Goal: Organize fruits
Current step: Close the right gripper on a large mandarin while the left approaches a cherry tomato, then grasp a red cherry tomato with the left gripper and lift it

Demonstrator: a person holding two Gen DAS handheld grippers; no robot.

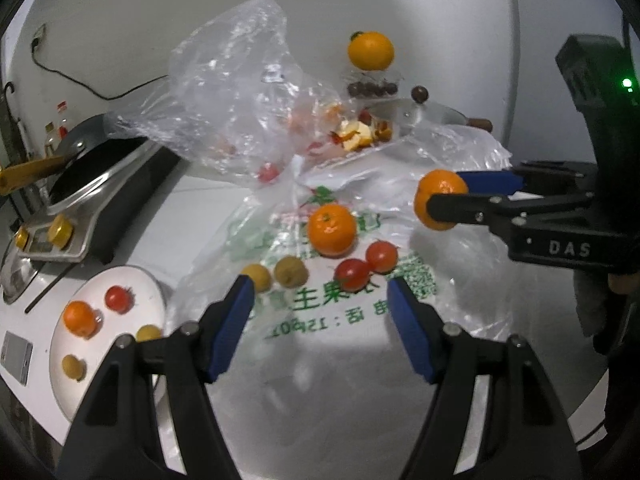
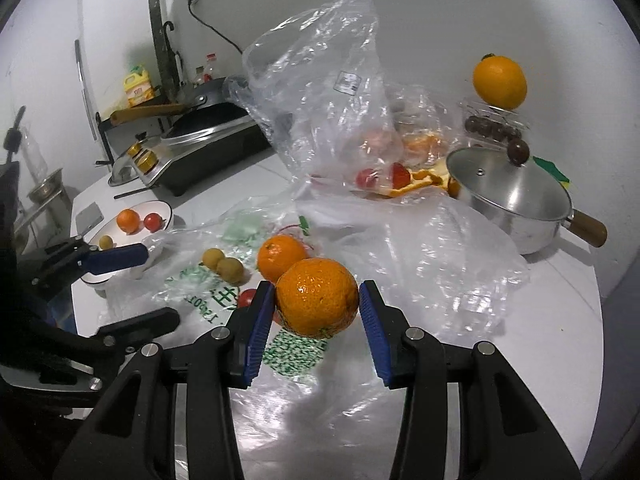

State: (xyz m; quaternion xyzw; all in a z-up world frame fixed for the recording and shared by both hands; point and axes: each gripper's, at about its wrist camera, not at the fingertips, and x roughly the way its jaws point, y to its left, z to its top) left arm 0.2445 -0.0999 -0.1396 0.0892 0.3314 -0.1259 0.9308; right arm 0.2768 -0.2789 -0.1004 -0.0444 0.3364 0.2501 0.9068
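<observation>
My right gripper (image 2: 317,300) is shut on an orange tangerine (image 2: 317,297) and holds it above the printed plastic bag (image 2: 296,350); it also shows in the left wrist view (image 1: 440,199). My left gripper (image 1: 320,296) is open and empty over the bag. On the bag lie another tangerine (image 1: 332,230), two red tomatoes (image 1: 366,266) and two yellow-brown fruits (image 1: 276,274). A white plate (image 1: 90,384) at the left holds a tangerine (image 1: 79,318), a tomato (image 1: 118,299) and two small yellow fruits.
A crumpled clear bag (image 1: 236,92) with fruit and peel stands behind. A steel pot with lid (image 2: 508,196) is at the right, an orange (image 2: 500,80) on a box of dark fruit behind it. A cooker with a pan (image 1: 92,184) is at the left.
</observation>
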